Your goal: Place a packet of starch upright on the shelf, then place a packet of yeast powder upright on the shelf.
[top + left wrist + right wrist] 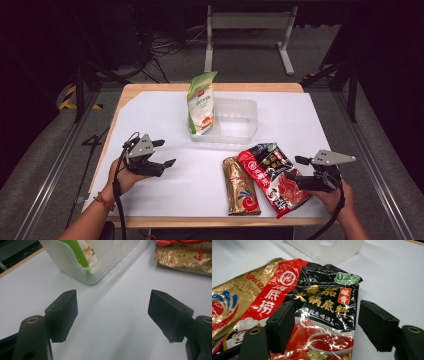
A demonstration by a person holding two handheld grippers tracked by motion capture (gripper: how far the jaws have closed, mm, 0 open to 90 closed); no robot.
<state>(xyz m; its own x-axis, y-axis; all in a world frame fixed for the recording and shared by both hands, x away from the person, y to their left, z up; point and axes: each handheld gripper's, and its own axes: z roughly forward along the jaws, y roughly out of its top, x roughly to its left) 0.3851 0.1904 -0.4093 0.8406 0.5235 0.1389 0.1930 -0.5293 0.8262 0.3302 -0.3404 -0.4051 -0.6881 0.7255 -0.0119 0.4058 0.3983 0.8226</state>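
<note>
Now our right gripper (325, 322) straddles the red-and-black foil sauce packet (322, 315), jaws apart; our left gripper (112, 315) gapes empty.

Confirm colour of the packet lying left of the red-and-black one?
Gold packet, with a red and blue swirl; clearest in the high view.

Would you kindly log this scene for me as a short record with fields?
surface: white table
bin: clear plastic bin, back centre
in bin: green-and-white pouch, upright at its left end
on table: gold packet beside red-and-black hotpot base packet, which overlaps its edge
left gripper: open, nothing between jaws
right gripper: open, jaws either side of hotpot packet's edge, not pressing
</note>
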